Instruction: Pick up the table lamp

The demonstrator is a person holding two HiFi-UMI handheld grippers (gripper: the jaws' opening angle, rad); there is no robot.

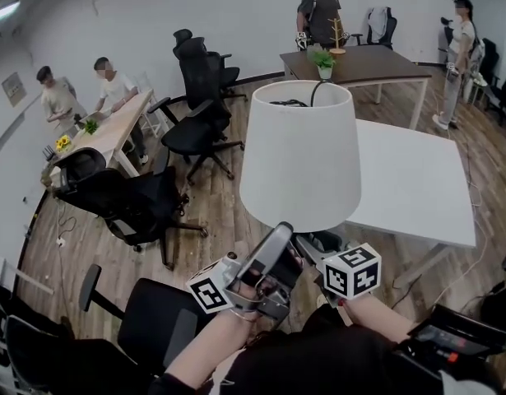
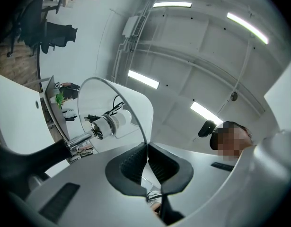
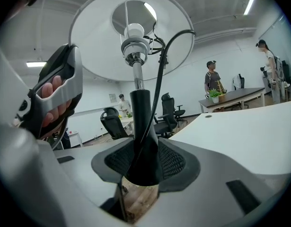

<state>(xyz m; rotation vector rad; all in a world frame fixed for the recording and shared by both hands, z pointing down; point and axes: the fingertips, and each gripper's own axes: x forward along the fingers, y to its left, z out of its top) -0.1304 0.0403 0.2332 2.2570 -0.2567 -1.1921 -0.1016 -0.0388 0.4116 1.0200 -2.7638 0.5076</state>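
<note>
The table lamp is held off the ground in front of me. In the head view its white shade fills the middle. My left gripper is shut on the shade's lower rim; in the left gripper view the thin rim runs into the closed pads, with the bulb socket inside the shade. My right gripper is shut on the lamp's black stem, under the shade. The black cord hangs beside the stem. In the head view the right gripper is partly hidden under the shade.
A white table stands to the right. Black office chairs crowd the left, and another is just below my arms. A brown desk with a plant is at the back. Several people stand around the room.
</note>
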